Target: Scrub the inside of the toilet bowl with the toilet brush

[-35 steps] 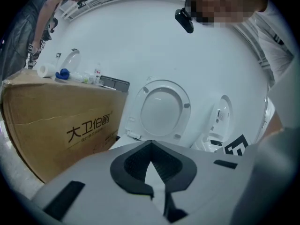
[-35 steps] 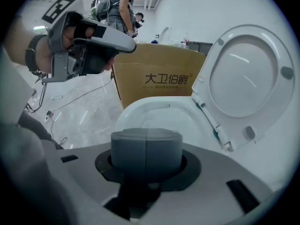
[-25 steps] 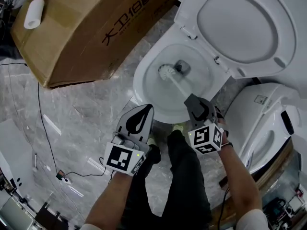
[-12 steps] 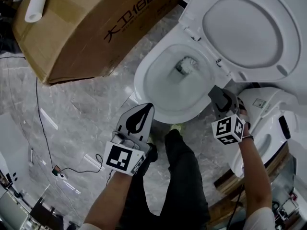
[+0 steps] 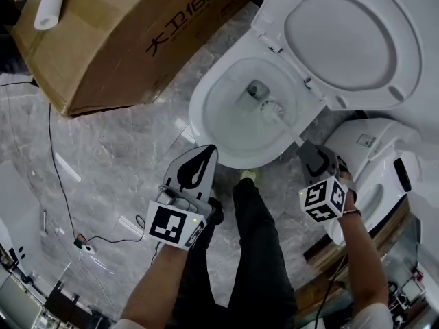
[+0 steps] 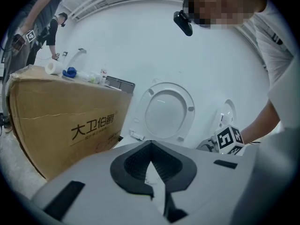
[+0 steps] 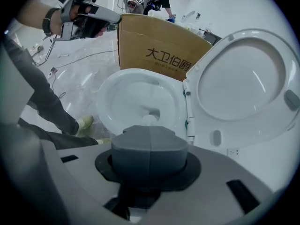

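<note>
A white-bristled toilet brush (image 5: 272, 106) is clamped in the right claw (image 5: 312, 155), its head set inside the white ceramic toilet bowl (image 5: 199, 110) near the drain (image 5: 257, 89). The left claw (image 5: 204, 155) is seen clenched and empty.

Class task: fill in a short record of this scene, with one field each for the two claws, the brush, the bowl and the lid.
right claw: shut on the brush handle
left claw: shut, empty, outside the bowl
brush: head inside the bowl, beside the drain
bowl: open, brush in it
lid: raised
</note>
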Tool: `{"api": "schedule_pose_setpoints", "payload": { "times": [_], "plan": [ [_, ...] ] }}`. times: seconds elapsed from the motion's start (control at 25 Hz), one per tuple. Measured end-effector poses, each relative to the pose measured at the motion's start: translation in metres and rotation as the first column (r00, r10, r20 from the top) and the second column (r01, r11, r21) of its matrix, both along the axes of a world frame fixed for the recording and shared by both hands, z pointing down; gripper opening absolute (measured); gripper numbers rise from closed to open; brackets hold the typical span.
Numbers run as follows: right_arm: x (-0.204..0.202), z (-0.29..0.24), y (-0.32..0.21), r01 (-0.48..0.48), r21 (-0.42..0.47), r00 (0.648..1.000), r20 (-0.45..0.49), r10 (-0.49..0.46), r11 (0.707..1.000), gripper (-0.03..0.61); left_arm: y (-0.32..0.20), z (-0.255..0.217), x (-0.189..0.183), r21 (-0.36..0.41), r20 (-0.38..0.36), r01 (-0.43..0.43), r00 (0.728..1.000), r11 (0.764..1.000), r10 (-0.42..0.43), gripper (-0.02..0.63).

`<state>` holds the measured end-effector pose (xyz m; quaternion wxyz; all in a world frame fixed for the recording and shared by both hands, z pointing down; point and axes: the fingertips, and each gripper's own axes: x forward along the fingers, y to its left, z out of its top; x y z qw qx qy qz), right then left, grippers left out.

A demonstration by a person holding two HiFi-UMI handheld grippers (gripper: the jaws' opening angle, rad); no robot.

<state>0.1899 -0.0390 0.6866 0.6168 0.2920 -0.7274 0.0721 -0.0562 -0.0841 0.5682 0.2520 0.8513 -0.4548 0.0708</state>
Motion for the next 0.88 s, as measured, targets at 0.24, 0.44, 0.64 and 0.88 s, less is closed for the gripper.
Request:
{"api": "schedule_pose_setpoints", "payload": {
  "times": [0.24,0.44,0.64,0.88],
  "plan": [
    [-0.055,0.003,0.041,-0.029,-0.059,0.993,0.112,0.036,0.998,0.155,0.006,-0.003,-0.004,-0.009,-0.005,-0.002,1.000,1.000,0.002,0.006],
    [-0.110,0.011,0.044,-0.101,-0.045,0.972,0.211,0.108,0.994,0.155,0.010,0.004,-0.012,-0.020,0.005,-0.007,1.000,1.000,0.007,0.006],
    [-0.120,0.034,0.028,-0.186,-0.014,0.964,0.192,0.185,0.983,0.156,0.010,0.013,-0.017,-0.021,0.018,-0.016,1.000,1.000,0.016,0.006],
    [-0.104,0.065,0.008,-0.266,0.007,0.957,0.126,0.263,0.964,0.156,0.003,0.027,-0.015,-0.012,0.021,-0.018,1.000,1.000,0.018,0.008]
  ]
}}
